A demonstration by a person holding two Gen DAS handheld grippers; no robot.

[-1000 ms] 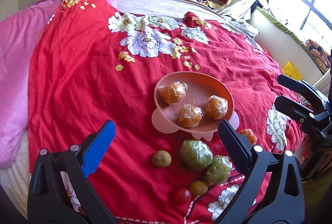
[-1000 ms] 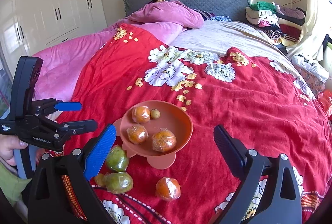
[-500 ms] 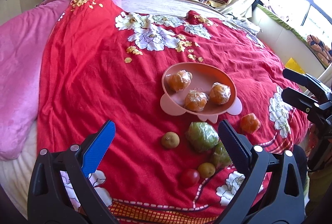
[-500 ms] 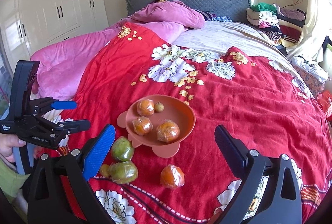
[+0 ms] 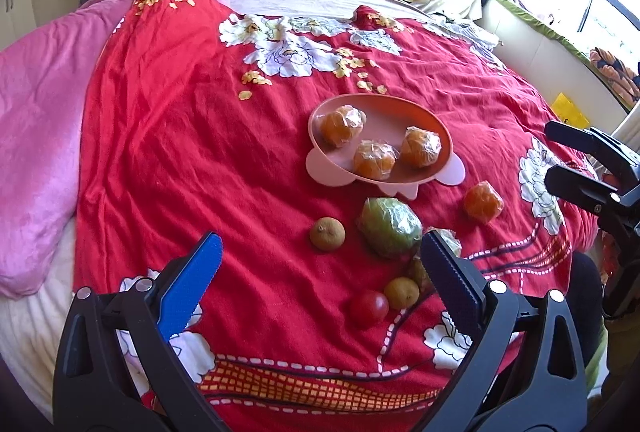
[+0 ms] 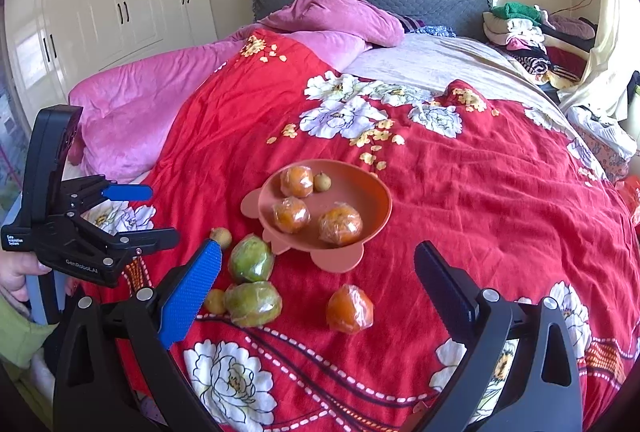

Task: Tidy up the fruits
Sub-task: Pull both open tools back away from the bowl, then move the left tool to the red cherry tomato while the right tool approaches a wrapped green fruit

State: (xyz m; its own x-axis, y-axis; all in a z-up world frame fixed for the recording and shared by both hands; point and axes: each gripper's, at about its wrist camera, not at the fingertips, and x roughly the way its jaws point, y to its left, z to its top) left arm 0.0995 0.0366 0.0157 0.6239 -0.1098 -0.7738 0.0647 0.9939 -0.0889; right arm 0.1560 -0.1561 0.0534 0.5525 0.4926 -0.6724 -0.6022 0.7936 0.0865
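- Left gripper: jaws spread wide, empty, above the red bedspread.
- Right gripper: jaws likewise apart, holding nothing.
- Pink bowl on the bed, three wrapped oranges inside.
- Loose beside the bowl: one wrapped orange, two green fruits, small brown fruits, a tomato.

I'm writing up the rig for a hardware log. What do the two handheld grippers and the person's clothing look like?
Both grippers are black plastic frames with silver bolts at the joints. Each has one blue-padded finger and one black finger with ridged faces. The left gripper carries white lettering, "GenRoboLAI" and a small "Data Acquisition System" label, on its side. The right gripper looks the same in build. A green sleeve shows beside the holding hand.
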